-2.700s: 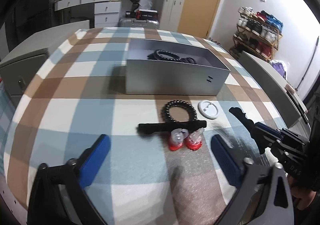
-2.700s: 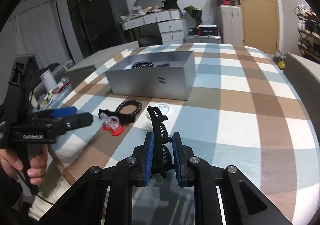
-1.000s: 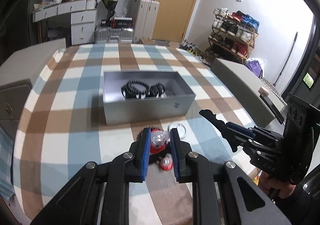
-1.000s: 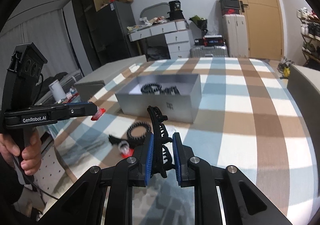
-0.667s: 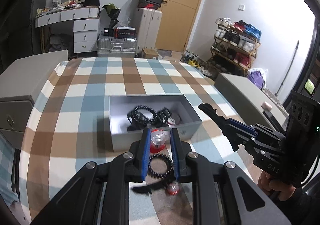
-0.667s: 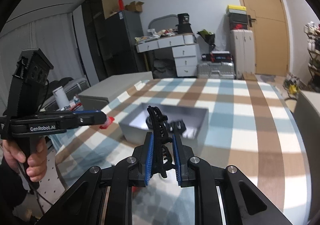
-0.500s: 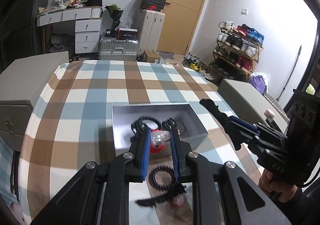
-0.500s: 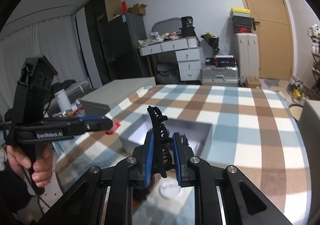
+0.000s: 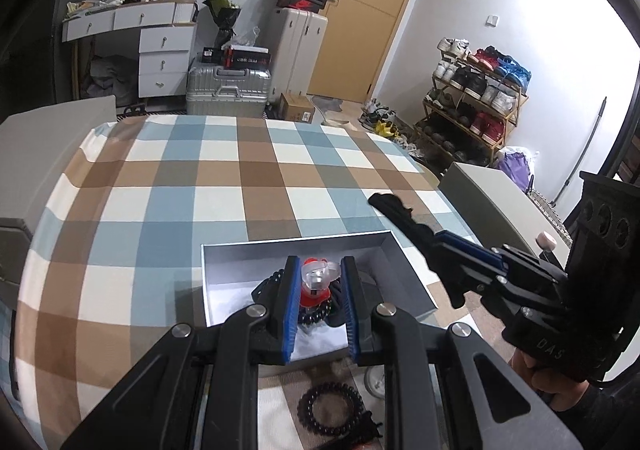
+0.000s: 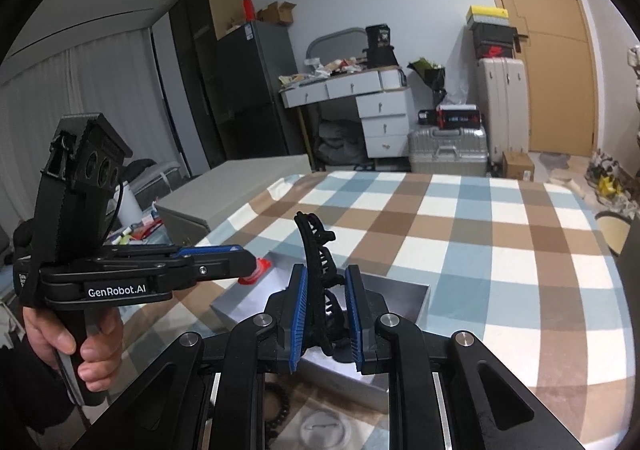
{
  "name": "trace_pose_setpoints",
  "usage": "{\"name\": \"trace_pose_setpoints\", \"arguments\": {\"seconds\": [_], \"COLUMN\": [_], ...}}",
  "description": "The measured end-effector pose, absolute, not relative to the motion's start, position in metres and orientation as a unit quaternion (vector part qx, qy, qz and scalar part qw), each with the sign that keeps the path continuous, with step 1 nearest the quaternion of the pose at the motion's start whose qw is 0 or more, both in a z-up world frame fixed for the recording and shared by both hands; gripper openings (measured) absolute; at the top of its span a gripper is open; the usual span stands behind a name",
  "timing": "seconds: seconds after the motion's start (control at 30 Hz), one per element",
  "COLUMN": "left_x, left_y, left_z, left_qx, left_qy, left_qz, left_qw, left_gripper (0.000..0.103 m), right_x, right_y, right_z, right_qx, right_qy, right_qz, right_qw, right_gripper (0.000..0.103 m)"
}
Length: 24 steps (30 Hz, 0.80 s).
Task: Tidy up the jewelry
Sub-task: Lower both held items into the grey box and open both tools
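Observation:
My left gripper (image 9: 319, 270) is shut on a clear-and-red jewel piece (image 9: 316, 282) and hovers over the open grey box (image 9: 224, 286), where black bead bracelets (image 9: 316, 312) lie. My right gripper (image 10: 326, 282) is shut on a black toothed hair clip (image 10: 318, 250), held just above the box's (image 10: 416, 294) near side. The clip (image 9: 400, 216) sticks out of the right gripper at the box's right end in the left wrist view. The left gripper (image 10: 250, 260) with its red piece (image 10: 256, 270) hangs at the box's left end in the right wrist view.
The box sits on a blue, brown and white checked cloth (image 9: 160, 202). In front of it lie a black bead bracelet (image 9: 332, 408) and a white round disc (image 10: 324, 430). Grey cabinets (image 9: 40, 146) flank the table. A hand (image 10: 80, 346) grips the left tool's handle.
Both grippers have risen and moved forward from the cloth to above the box, each still holding its piece. The bracelet and disc now lie below and behind the fingers.

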<state>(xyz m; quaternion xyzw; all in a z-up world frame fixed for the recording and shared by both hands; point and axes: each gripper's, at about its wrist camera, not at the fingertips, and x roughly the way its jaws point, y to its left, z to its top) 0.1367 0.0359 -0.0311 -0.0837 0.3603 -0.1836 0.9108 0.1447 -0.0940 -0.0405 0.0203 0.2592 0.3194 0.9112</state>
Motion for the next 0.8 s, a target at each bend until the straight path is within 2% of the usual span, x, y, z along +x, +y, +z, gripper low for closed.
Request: {"name": "trace_pose_setpoints", "arguments": {"seconds": [0.7,0.8], "left_x": [0.164,0.165], "left_y": [0.027,0.027], "left_z": [-0.050,-0.051], "left_qx": [-0.096,-0.098], "left_qy": [0.389,0.391], "left_qz": [-0.202,-0.199], "left_qw": [0.894,0.893], "left_gripper": [0.014,0.014], "right_x": [0.181,0.183], "right_y": [-0.088,-0.087], "right_z": [-0.078,-0.080], "right_qx": [0.025,0.027], "right_qy": [0.312,0.317], "right_qz": [0.337,0.338], "right_qw": [0.888,0.886], "right_gripper": [0.018,0.021]}}
